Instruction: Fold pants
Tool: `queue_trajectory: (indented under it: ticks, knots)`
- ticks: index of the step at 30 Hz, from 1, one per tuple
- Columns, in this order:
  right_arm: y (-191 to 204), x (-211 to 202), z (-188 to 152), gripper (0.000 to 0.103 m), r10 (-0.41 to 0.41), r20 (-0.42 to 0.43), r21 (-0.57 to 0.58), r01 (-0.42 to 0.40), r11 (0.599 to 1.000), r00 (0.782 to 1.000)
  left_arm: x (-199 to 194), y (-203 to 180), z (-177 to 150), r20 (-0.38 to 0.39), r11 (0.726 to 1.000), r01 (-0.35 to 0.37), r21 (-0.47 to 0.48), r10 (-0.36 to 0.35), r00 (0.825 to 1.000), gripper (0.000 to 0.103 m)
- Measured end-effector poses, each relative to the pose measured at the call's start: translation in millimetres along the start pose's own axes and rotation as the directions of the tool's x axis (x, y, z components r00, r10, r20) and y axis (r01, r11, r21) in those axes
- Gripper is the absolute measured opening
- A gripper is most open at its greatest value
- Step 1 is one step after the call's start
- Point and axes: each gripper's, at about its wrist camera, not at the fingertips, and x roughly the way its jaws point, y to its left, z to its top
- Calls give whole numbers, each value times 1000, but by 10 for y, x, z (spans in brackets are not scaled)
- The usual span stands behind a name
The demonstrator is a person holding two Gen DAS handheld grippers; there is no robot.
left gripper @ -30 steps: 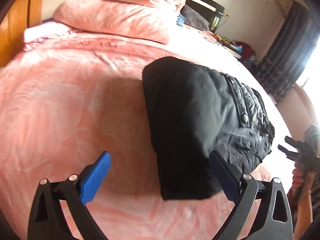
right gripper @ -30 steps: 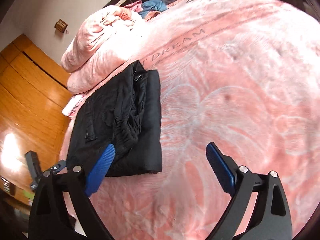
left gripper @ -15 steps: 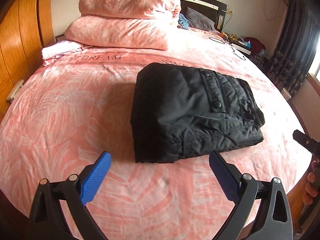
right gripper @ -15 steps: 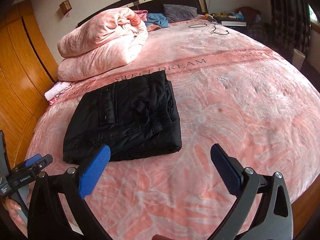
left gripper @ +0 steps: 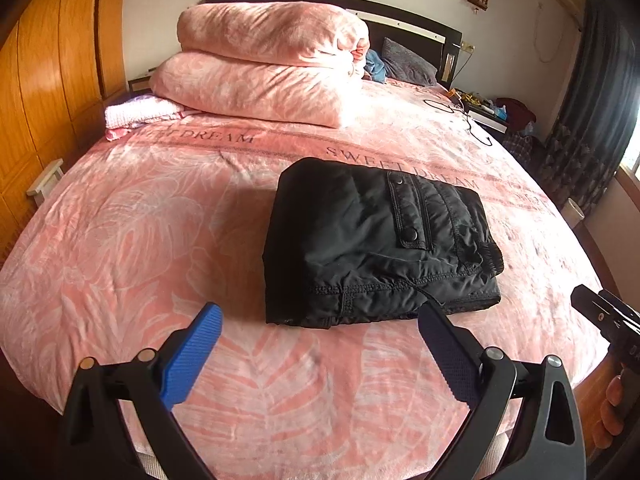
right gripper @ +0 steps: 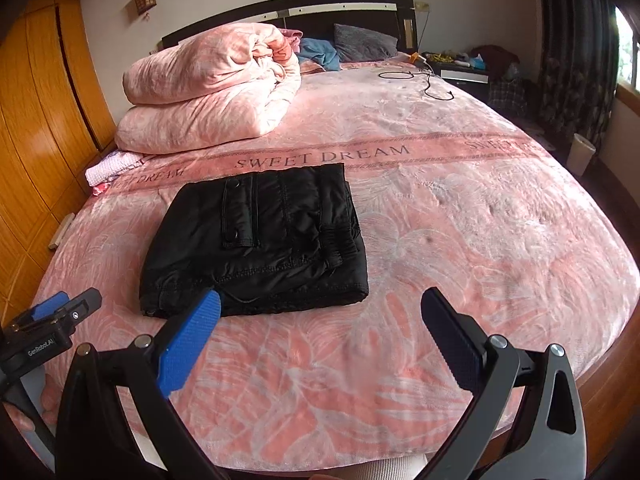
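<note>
A wide bed (left gripper: 120, 240) fills both views, covered by a pink spread with a pale leaf pattern and a darker band across it lettered "SWEET DREAM" (right gripper: 320, 158). The black pants (left gripper: 376, 240) lie folded into a compact, thick rectangle near the middle of the spread, just this side of the lettered band, with a snap-buttoned pocket flap (left gripper: 408, 216) on top and the elastic waistband bunched along the 3 o'clock edge. In the left wrist view the left gripper (left gripper: 318, 354) hangs over the near edge of the bed with its blue-padded fingers (left gripper: 188, 360) spread wide and nothing between them; the bundle sits at 12 o'clock from it, apart from both pads. The right gripper (right gripper: 320, 344) is likewise spread wide and empty, the pants at about 11 o'clock from it, untouched. A folded pink quilt (left gripper: 268, 68) is stacked at the head of the bed toward 11 o'clock, with a small folded pink-and-white cloth (left gripper: 140, 114) beside it at 9 o'clock. Behind stand a dark headboard (right gripper: 340, 4), a grey pillow (right gripper: 364, 42) and a blue garment (right gripper: 318, 52). A black cable (right gripper: 416, 78) trails over the far 1 o'clock corner toward a cluttered bedside stand (right gripper: 460, 64). Orange wooden wardrobe doors (left gripper: 48, 80) line the 9 o'clock wall; dark patterned curtains (right gripper: 576, 60) hang by a window at 3 o'clock.
</note>
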Motion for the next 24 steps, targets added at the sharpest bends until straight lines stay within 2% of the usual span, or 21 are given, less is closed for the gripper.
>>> queue_trajectory:
  ticks: [4, 11, 24]
  knots:
    - [65, -56, 0, 100, -42, 17, -39, 43, 998, 999, -92, -81, 13, 19, 998, -43, 37, 43, 999, 99]
    - [112, -90, 36, 100, -44, 33, -48, 46, 998, 998, -139, -185, 23, 29, 993, -81, 84, 79, 996, 99]
    - [185, 305, -27, 100, -73, -60, -79, 68, 995, 996, 214, -148, 13, -45, 993, -93, 78, 97, 994, 99]
